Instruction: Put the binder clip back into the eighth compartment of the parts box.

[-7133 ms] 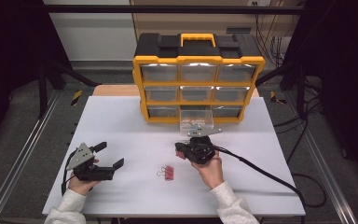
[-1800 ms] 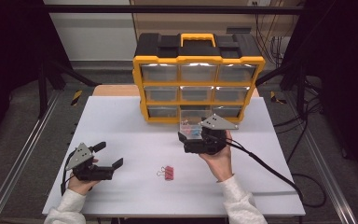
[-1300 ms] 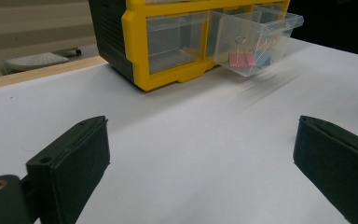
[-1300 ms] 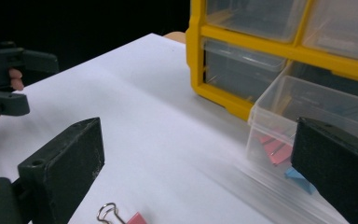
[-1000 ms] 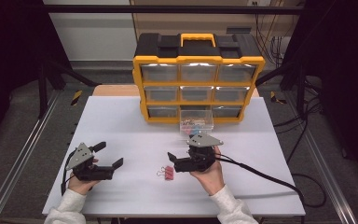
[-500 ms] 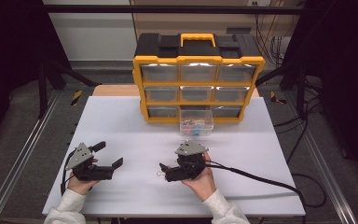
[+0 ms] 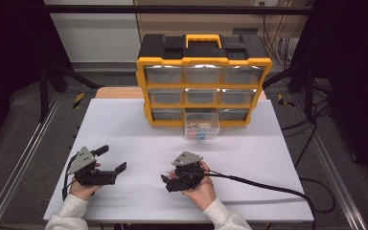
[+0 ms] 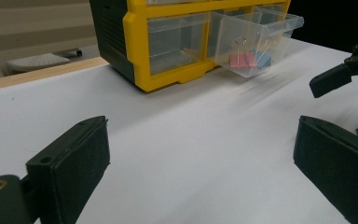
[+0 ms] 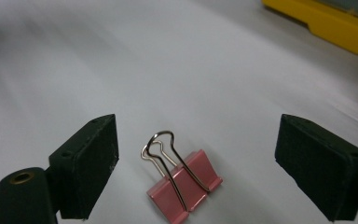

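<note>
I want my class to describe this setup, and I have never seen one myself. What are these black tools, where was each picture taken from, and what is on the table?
A person sits at a white table and holds a hand tool with two black jaws in each hand: the left gripper and the right gripper.

The high view looks down from above the person. Each of the other two pictures comes from a camera riding on one gripper, looking along its jaws.

At the far side stands a yellow drawer box. One clear drawer is pulled out, with binder clips inside.

Nothing is held. The right gripper's jaws have just been closing, but still stand apart on either side of a pink binder clip lying on the table. The left gripper is open, with nothing between its jaws.
</note>
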Available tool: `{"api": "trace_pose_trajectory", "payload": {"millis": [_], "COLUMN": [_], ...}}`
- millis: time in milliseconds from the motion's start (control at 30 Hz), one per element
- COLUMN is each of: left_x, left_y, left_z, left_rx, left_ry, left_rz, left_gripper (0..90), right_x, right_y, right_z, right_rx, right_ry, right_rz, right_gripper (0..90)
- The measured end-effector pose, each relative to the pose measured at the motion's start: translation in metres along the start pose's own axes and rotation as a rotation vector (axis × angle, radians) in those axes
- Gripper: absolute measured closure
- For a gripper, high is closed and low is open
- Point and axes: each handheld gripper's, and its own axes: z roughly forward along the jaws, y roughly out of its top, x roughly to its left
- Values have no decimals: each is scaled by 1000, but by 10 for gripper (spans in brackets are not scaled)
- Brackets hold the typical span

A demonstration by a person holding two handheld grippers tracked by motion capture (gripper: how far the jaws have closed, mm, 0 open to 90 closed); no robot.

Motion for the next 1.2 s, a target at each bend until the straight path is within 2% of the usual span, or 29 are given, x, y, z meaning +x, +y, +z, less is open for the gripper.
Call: {"api": "trace_pose_trajectory", "payload": {"millis": [233,333,467,567,800,967,1200], "left_x": [0,0,0,0,0,0,0], "left_y": [0,0,-1,-1,-1,-1,-1], "left_z": [0,0,1,1,1,1,1], "left_rx": [-1,3,3,2,3,4,3], "left_ry": [0,0,1,1,0,1,0], "left_rz": [-1,1,0,0,0,0,0], "left_gripper": [31,31,31,31,31,31,31], "right_x": [2,3,4,4,5,4,3], "right_y": [-3,-5,-5,-5,-6,-4,-2], "right_z": [5,6,7,7,8,5,2], "right_rx": [34,38,46,52,54,48,46], "right_ry": [7,14,28,24,49,52,31], "right_rz": [-18,-20,-26,-37,-53,-69,-77], "right_gripper": [289,336,447,493,621,701,740]}}
